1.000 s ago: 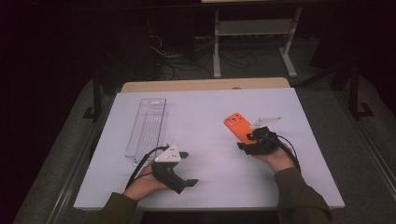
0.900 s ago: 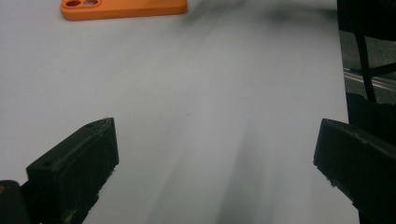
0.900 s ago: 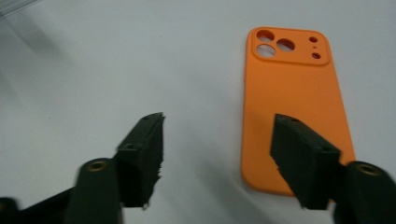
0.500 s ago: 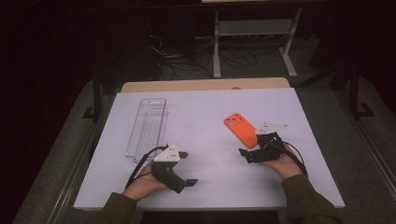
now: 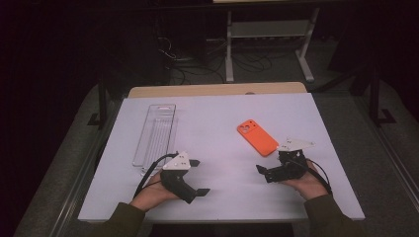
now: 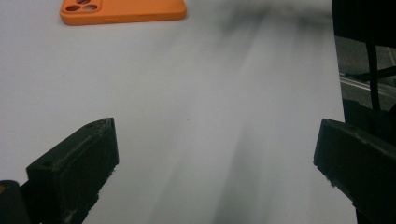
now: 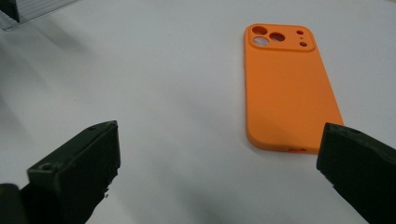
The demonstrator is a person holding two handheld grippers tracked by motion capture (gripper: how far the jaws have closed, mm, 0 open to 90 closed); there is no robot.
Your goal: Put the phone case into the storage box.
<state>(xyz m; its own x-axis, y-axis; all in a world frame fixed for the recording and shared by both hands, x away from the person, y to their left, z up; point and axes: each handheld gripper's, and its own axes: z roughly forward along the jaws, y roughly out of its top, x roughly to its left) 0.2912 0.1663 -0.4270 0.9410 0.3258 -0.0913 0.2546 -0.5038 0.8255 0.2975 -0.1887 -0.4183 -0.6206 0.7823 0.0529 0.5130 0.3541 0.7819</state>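
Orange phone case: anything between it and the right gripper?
Nothing visible. The phone case lies flat on the white table, just ahead of the right gripper, whose jaws have just been opening and stand wide with nothing between them. Bare tabletop separates the two.

R gripper (image 5: 271,172) has let go of orange phone case (image 5: 257,138), jaws just opened wide w/ nothing between; pulled back toward lower right of frame. Case now lies free.
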